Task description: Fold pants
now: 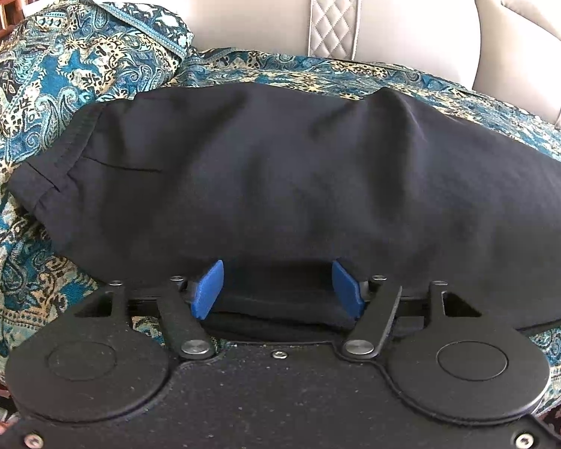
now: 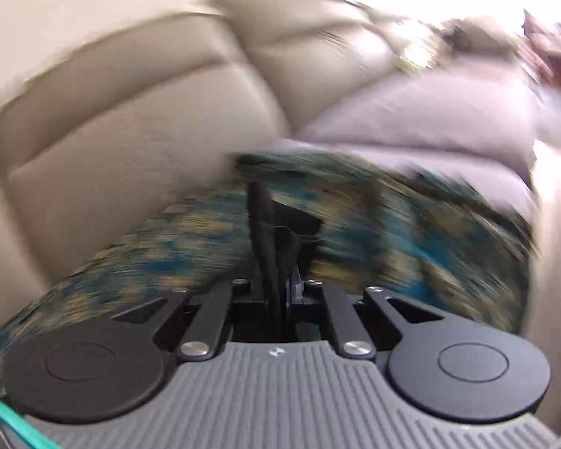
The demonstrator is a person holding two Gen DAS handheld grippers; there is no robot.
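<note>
Black pants [image 1: 280, 172] lie folded in a broad bundle across a teal and gold patterned cover [image 1: 74, 67] on a sofa. My left gripper [image 1: 278, 292] is open, its blue pads [image 1: 207, 292] spread apart at the near edge of the pants, with a fold of the fabric lying between them. My right gripper [image 2: 286, 284] is shut on a bunch of black pants fabric [image 2: 276, 232] that stands up from between its fingers. The right wrist view is blurred by motion.
Beige sofa back cushions [image 1: 265, 3] with a quilted strip [image 1: 334, 7] rise behind the pants. The patterned cover [image 2: 411, 224] spreads under the right gripper, with sofa cushions [image 2: 131, 131] beyond. Wooden furniture [image 1: 3, 3] stands at far left.
</note>
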